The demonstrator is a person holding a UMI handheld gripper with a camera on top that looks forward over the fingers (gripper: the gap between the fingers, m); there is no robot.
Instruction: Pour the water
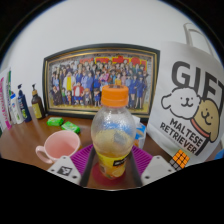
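I hold a clear plastic bottle (pixel 113 140) with an orange cap (pixel 115 97) between my fingers (pixel 113 168); both purple pads (pixel 84 157) press against its lower sides, so my grip is closed on it. The bottle stands upright, and some yellowish liquid shows near its bottom.

Just to the left of the bottle, on the wooden bench (pixel 20 145), sits a pink cup (pixel 57 148) with its handle turned toward the left. Behind the cup lie two small green things (pixel 63 125), which I cannot make out further.

Beyond the bottle, a framed group photograph (pixel 100 80) leans against the pale wall. To its left stand a few small bottles (pixel 22 102) in a row near the wall. To the right of my bottle stands a white bag (pixel 196 105) printed with a cartoon dog and dark lettering. Near my right finger, low on the bench, lies a small orange gridded thing (pixel 180 158).
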